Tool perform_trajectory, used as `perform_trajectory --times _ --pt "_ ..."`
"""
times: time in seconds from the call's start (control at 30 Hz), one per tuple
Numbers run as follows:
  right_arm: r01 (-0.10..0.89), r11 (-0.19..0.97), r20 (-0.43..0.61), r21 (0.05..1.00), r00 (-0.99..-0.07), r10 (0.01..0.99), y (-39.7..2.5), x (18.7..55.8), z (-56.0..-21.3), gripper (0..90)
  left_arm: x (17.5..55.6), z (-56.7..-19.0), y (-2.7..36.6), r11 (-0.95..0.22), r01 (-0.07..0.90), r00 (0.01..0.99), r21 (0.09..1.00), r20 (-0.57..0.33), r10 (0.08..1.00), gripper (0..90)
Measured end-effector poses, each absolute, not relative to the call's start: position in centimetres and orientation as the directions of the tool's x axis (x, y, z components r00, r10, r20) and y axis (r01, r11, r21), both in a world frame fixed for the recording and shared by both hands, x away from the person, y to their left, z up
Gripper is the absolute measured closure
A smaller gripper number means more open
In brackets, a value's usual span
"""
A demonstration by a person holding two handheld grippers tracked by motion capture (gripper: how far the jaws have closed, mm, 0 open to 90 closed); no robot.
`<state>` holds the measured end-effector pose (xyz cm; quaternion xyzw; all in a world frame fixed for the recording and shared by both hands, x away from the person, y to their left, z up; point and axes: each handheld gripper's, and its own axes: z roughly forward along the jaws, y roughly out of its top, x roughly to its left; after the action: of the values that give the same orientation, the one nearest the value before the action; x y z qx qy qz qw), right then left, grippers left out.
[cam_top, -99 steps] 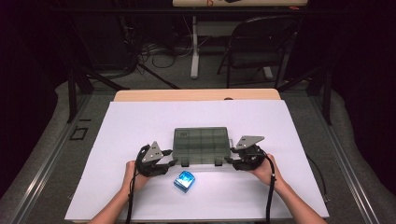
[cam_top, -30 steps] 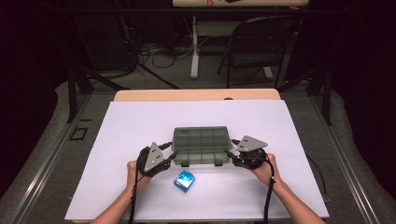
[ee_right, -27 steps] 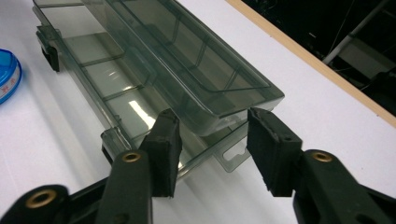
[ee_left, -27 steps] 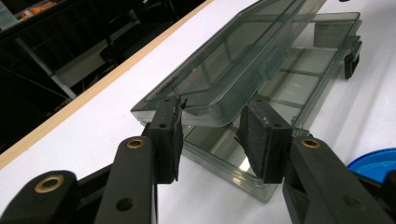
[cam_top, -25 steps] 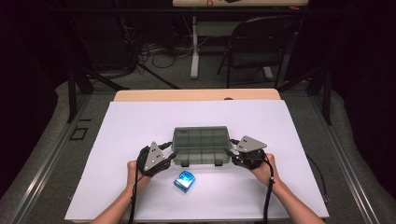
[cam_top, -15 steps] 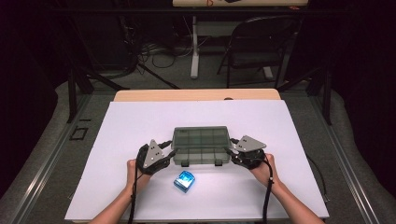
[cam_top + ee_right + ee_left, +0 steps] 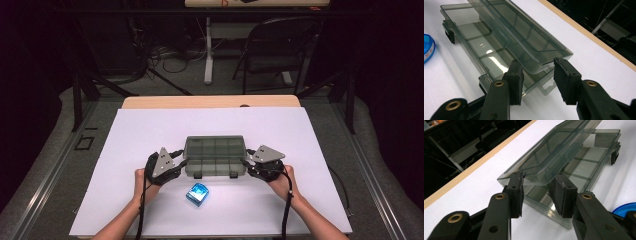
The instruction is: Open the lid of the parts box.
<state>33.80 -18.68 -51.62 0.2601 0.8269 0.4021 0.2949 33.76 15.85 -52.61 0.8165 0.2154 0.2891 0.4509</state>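
Nearest the person, a blue container (image 7: 198, 194) rests on the white counter (image 7: 300, 135). Beyond it, the left tongs (image 7: 537, 191) and right tongs (image 7: 537, 80) stand with jaws apart, one at each end of the smoky transparent organizer box (image 7: 215, 156). The box lies mid-counter between them, its lid (image 7: 554, 152) raised partway above the compartmented base (image 7: 486, 47). Farther off stands a folding chair (image 7: 280, 55).

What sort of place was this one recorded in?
Probably a lab or recording studio, not a home: a white-topped table ringed by dark curtains, loose cables on the floor, a folding chair, and a clear compartment box as the work.
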Motion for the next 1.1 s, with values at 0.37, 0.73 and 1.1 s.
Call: perform_trajectory --times 0.37,0.73,1.1 --pt "0.189 0.545 -0.282 0.817 -0.693 0.663 -18.6 33.9 -51.2 61.2 34.3 -52.0 16.1 -0.493 0.116 0.751 0.862 0.249 0.611 64.6" --pt "0.184 0.546 -0.289 0.817 -0.689 0.665 -18.7 34.5 -50.4 64.2 35.0 -51.1 16.2 -0.473 0.124 0.752 0.872 0.228 0.618 65.7" --pt "0.188 0.535 -0.279 0.823 -0.686 0.671 -18.5 35.2 -49.6 64.0 36.0 -50.2 16.2 -0.477 0.137 0.762 0.868 0.216 0.611 66.5"
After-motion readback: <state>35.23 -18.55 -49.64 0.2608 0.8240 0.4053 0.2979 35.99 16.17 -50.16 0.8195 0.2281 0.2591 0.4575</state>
